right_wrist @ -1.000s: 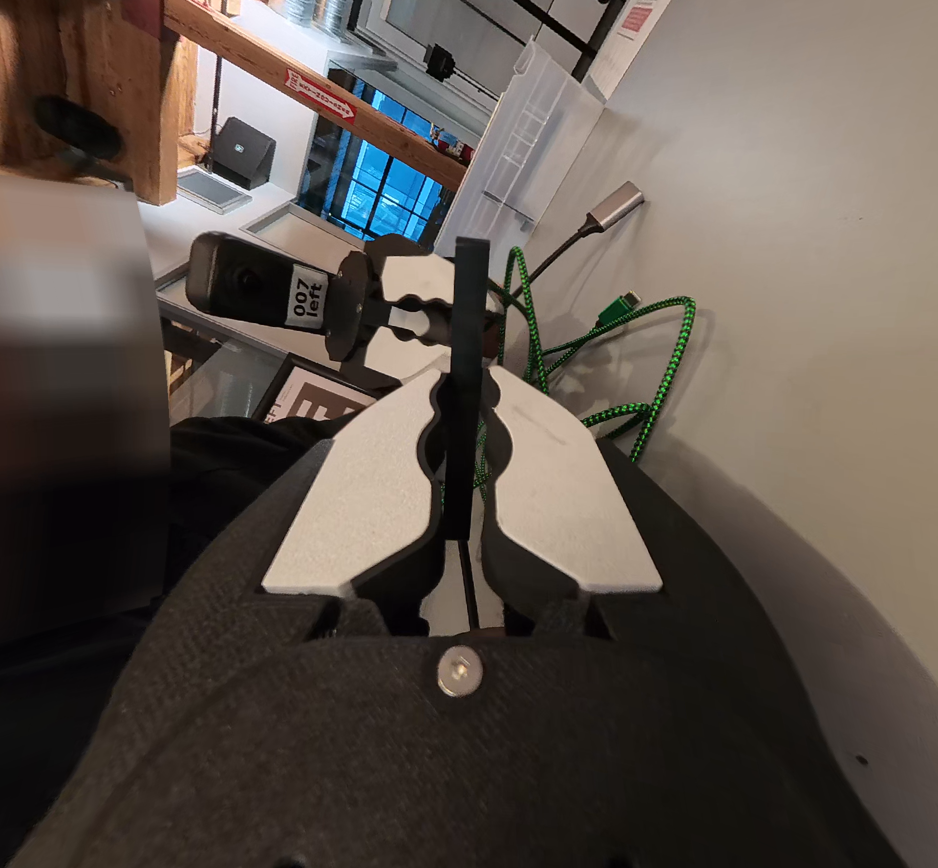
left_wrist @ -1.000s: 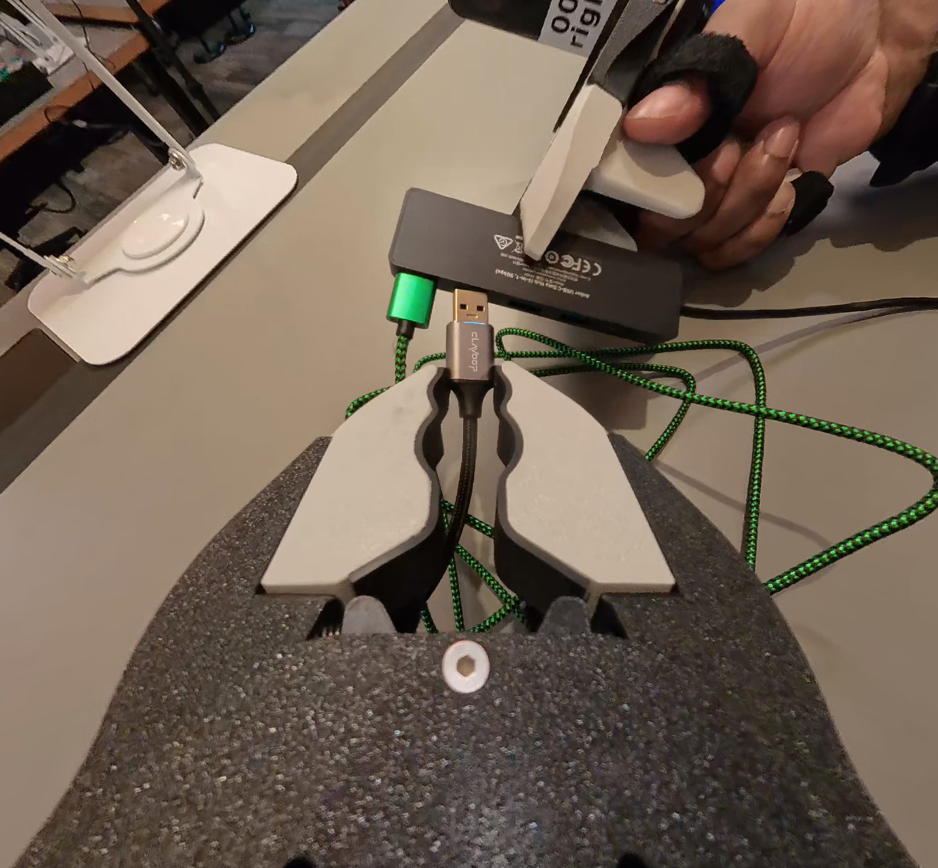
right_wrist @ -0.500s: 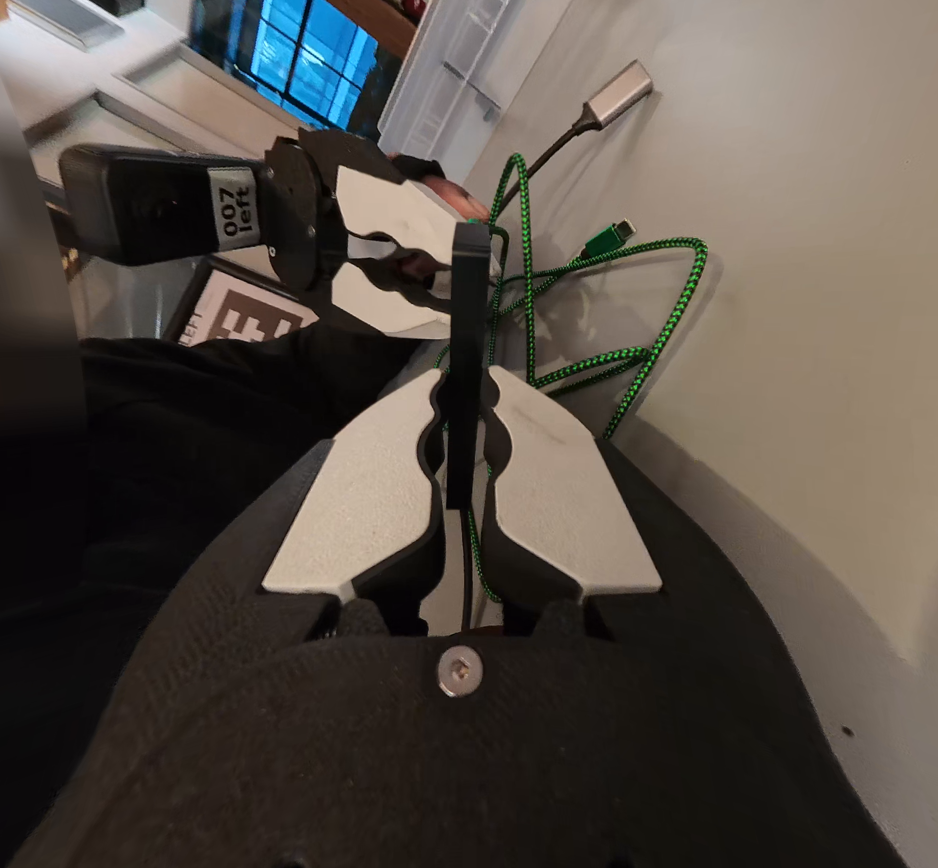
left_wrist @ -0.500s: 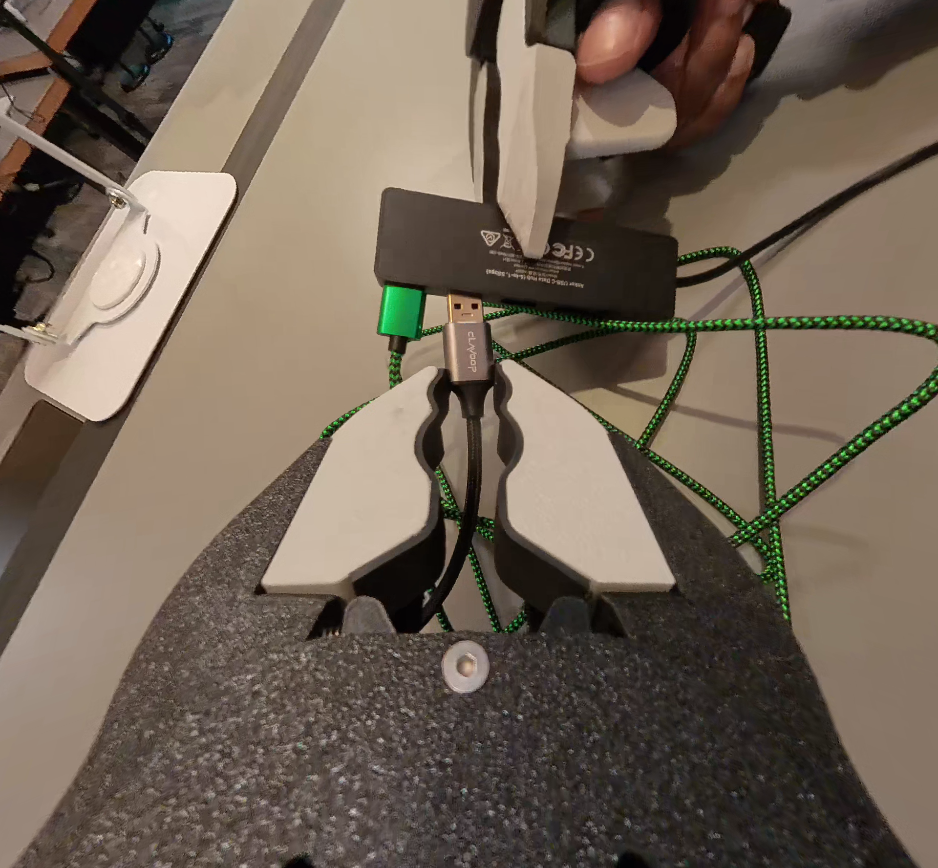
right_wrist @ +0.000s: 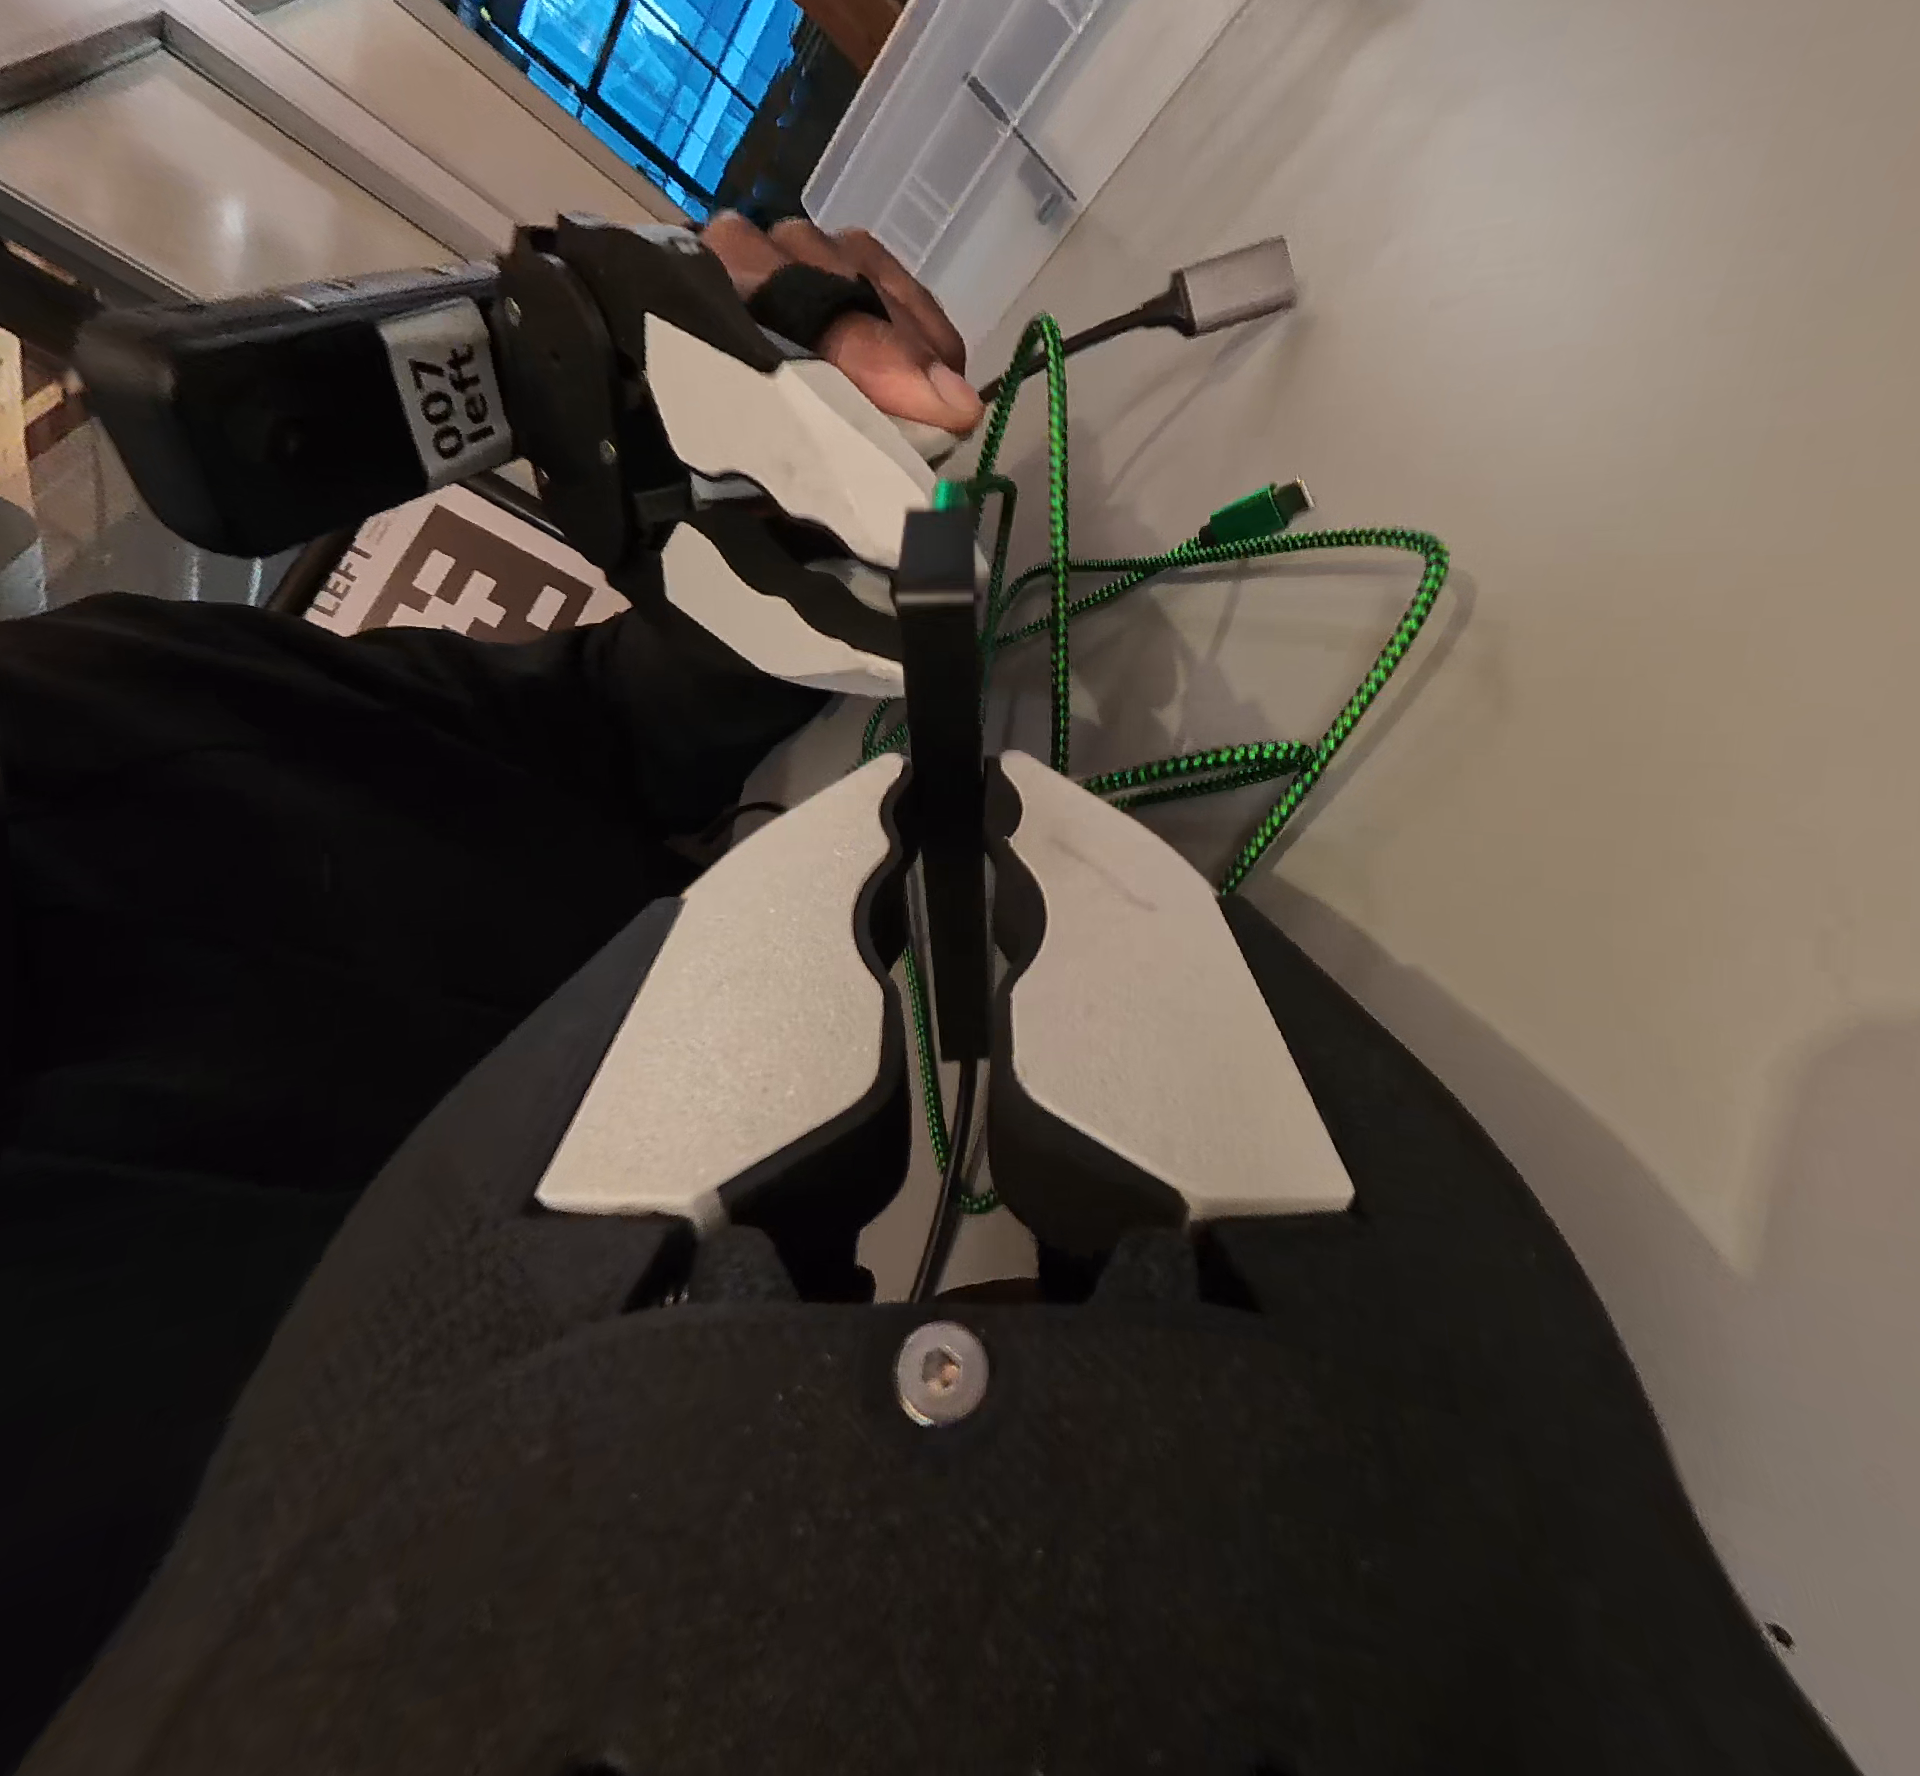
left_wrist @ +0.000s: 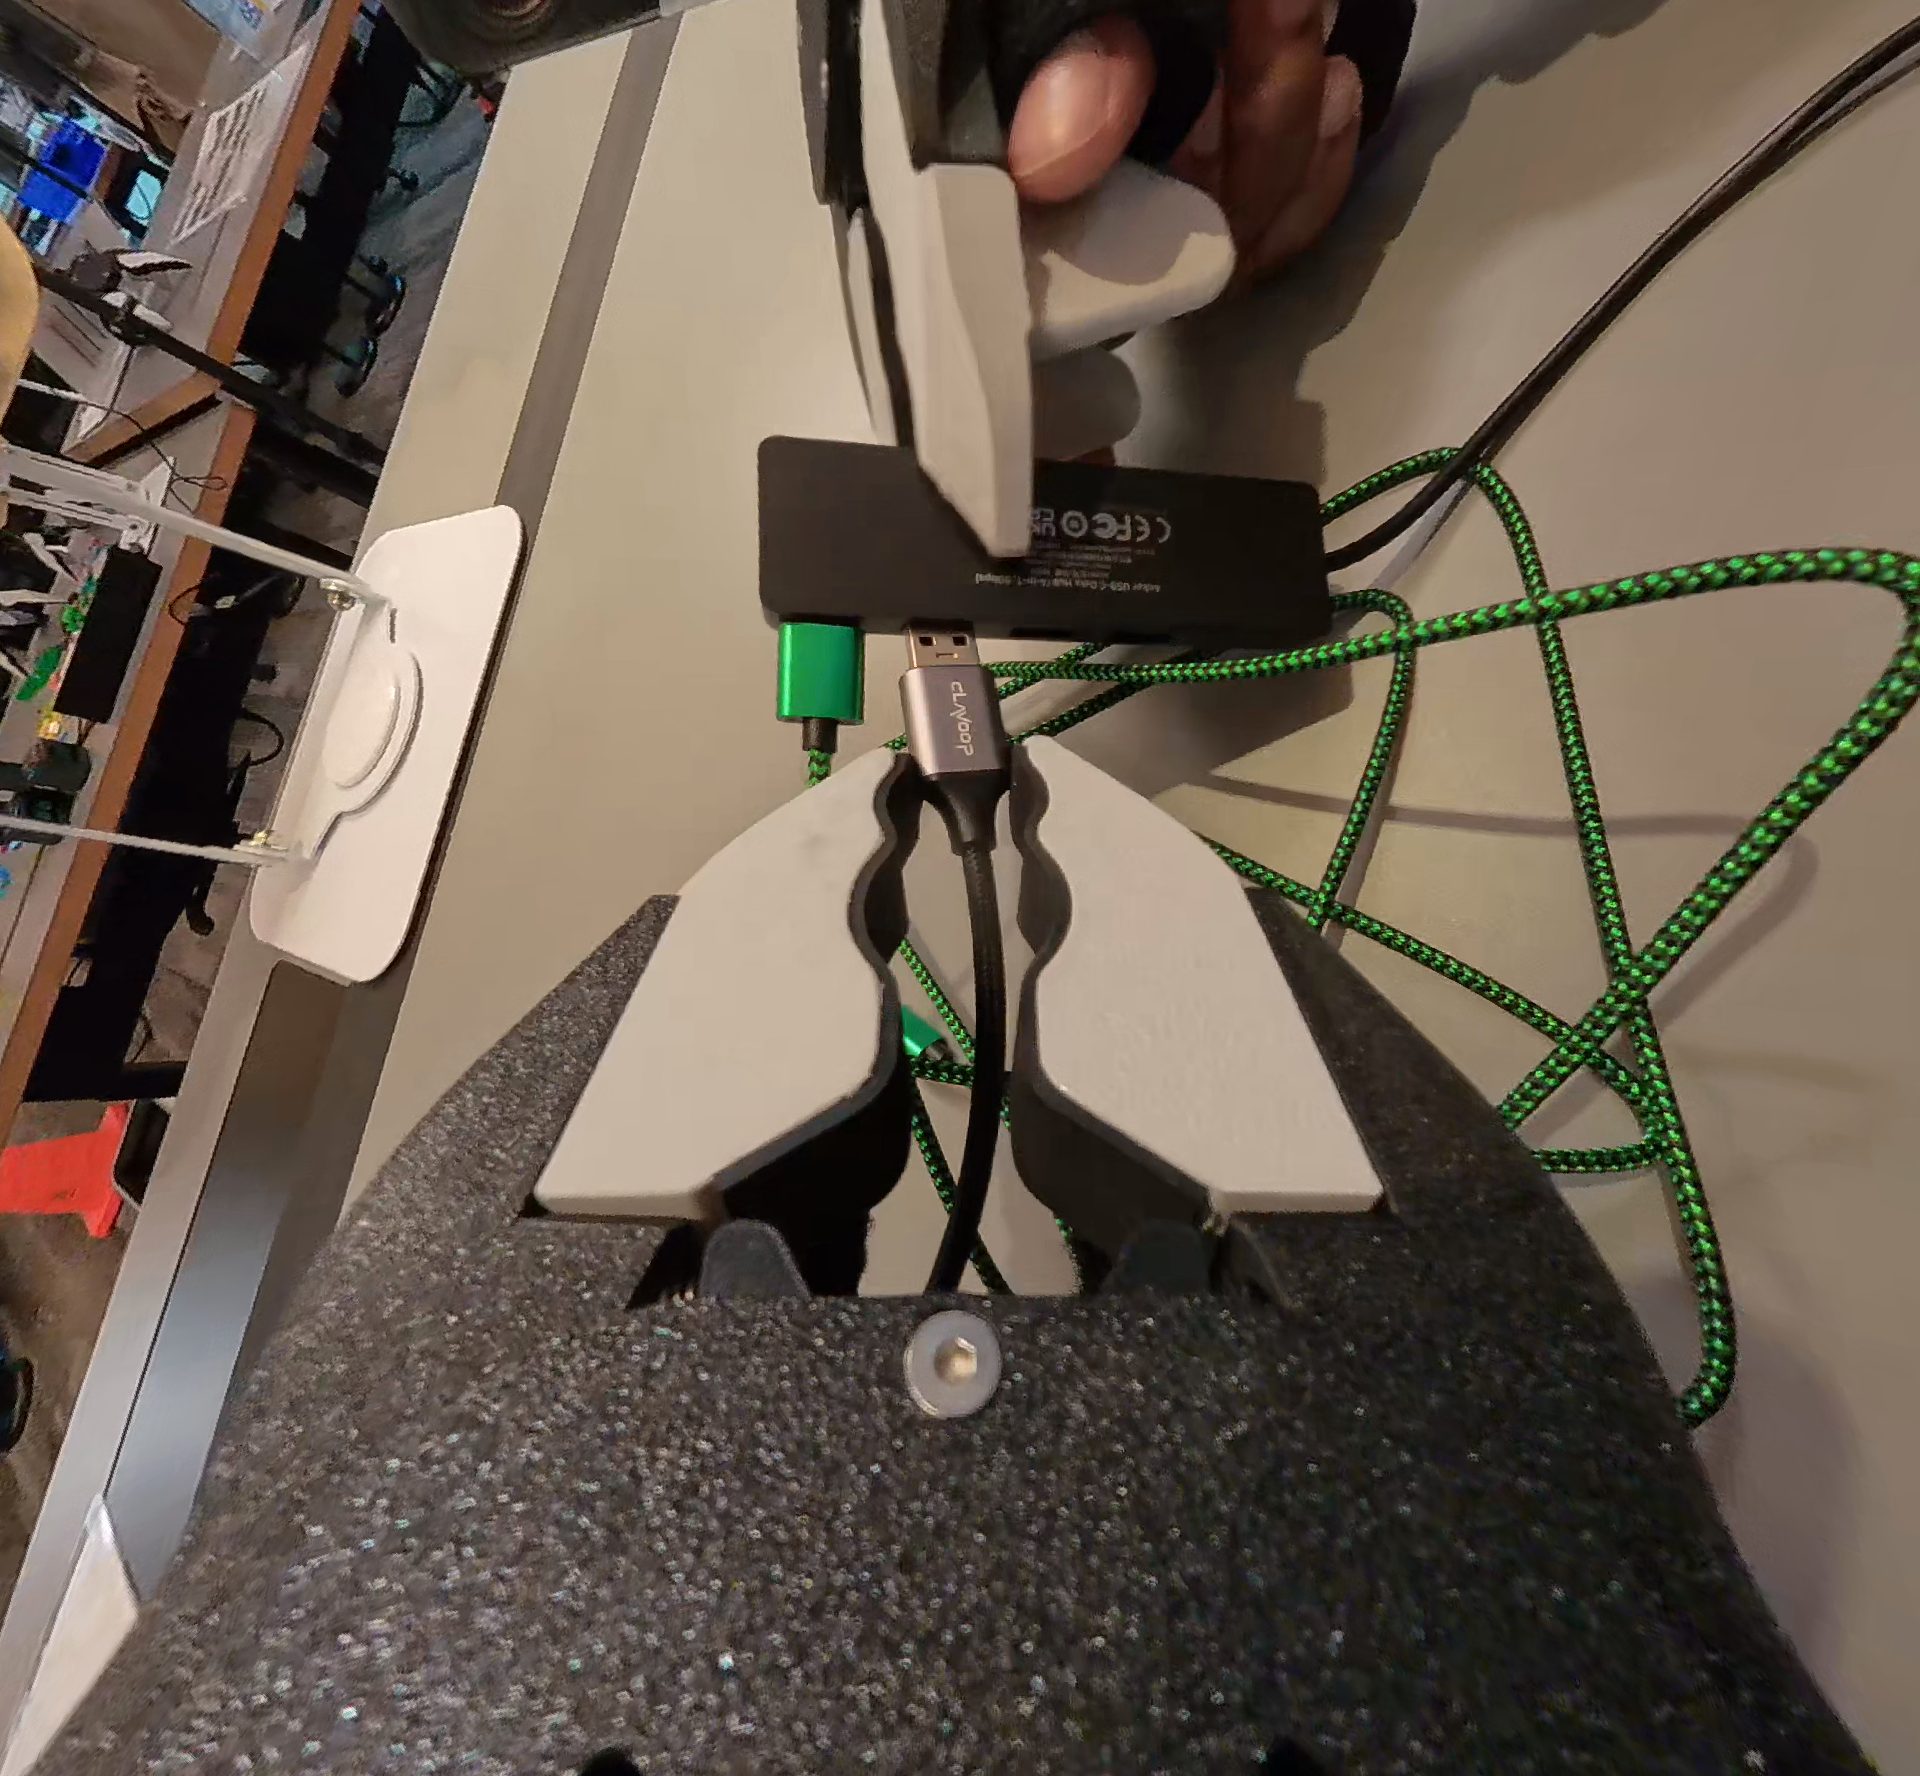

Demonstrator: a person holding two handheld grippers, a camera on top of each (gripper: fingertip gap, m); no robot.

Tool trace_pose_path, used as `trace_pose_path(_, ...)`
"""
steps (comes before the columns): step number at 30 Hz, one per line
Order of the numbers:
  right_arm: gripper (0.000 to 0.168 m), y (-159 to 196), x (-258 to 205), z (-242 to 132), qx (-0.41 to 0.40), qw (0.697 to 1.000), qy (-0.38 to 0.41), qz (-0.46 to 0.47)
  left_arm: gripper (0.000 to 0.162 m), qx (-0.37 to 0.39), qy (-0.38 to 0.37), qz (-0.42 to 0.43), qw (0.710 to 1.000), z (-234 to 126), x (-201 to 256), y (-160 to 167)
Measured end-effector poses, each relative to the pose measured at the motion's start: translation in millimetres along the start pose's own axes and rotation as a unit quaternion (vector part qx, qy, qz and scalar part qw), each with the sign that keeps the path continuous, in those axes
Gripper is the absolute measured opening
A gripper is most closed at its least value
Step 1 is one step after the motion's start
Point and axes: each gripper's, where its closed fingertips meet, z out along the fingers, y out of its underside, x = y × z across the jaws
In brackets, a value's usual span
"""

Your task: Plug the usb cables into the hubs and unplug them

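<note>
My left gripper (left_wrist: 951, 765) is shut on a grey USB plug (left_wrist: 948, 713) with a black braided cable. The plug's metal tip sits just at the near edge of the black hub (left_wrist: 1143, 552), tilted slightly, beside a green USB plug (left_wrist: 819, 672) that is seated in the hub. My right gripper (right_wrist: 948, 781) is shut on the hub (right_wrist: 940, 687), seen edge-on, and holds it above the table; it shows from the left wrist view as grey fingers (left_wrist: 966, 355) clamped on the hub.
A green braided cable (left_wrist: 1558, 791) loops over the grey table, its loose green end (right_wrist: 1252, 516) lying free. A grey adapter end (right_wrist: 1231, 287) lies farther off. A white stand base (left_wrist: 384, 739) sits at the left table edge. A clear plastic bin (right_wrist: 1039, 64) stands behind. Only a small space, under 4 cm, lies between the two pairs of fingers.
The hub and the grey plug have stayed close together. The right gripper's camera and hand have come nearer in the left wrist view. The plug's tip is still at the hub's edge.
</note>
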Motion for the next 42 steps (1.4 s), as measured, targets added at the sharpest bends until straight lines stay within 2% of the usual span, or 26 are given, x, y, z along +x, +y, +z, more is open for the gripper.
trace_pose_path(6, 0.010, -1, -2, -2, 0.009, 1.000, -0.019, 0.001, 0.017, 0.018, 0.008, 0.000, 1.000, 2, 4, -4)
trace_pose_path(16, 0.010, 15, -23, 1, -0.052, 0.994, -0.084, -0.042, 0.017, 0.092, 0.035, 0.069, 0.993, -13, 19, -21)
trace_pose_path(23, 0.010, 27, -33, 1, -0.086, 0.988, -0.107, -0.076, 0.017, 0.109, 0.049, 0.098, 0.988, -17, 28, -28)
trace_pose_path(34, 0.011, 37, -35, 3, -0.112, 0.983, -0.102, -0.100, 0.017, 0.100, 0.056, 0.134, 0.984, -19, 36, -27)
trace_pose_path(42, 0.011, 39, -28, 5, -0.125, 0.984, -0.079, -0.100, 0.017, 0.041, 0.034, 0.164, 0.985, -9, 34, -16)
